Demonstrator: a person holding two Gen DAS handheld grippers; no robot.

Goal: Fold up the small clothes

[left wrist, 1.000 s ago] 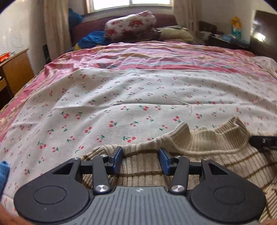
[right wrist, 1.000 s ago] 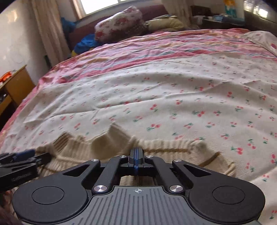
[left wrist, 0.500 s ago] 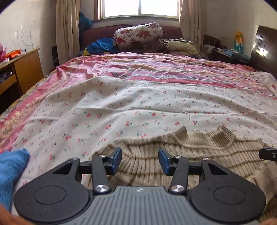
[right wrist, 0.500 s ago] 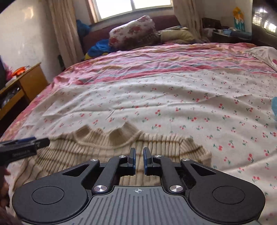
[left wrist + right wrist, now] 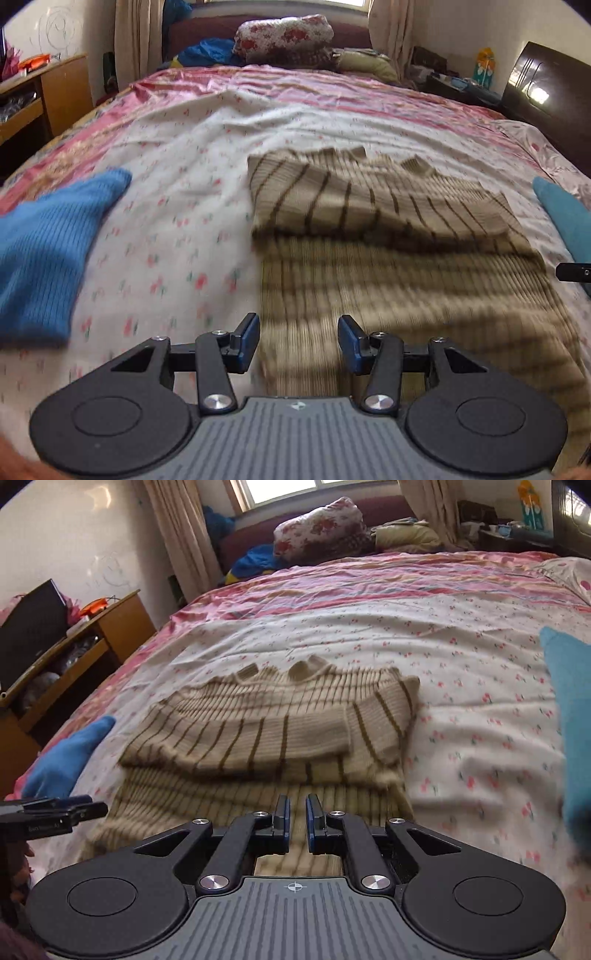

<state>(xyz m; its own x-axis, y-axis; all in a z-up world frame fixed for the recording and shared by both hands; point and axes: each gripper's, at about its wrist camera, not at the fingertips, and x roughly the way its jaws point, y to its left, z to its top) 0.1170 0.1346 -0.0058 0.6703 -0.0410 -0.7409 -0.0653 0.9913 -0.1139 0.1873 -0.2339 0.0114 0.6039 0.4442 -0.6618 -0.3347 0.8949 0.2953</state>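
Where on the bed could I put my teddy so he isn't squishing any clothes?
Two bare cherry-print patches: one between the blue knit and the striped sweater, one between the sweater and the teal garment. Beyond the sweater's collar the bedspread is bare up to the pillows. It's crowded near the left gripper and right gripper.

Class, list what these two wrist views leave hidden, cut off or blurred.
1. Sweater: near hem hidden behind the gripper bodies, both views; foreground motion-blurred in the left view.
2. Blue garment: cut off by the left view's edge.
3. Teal garment: cut off by the right view's edge.
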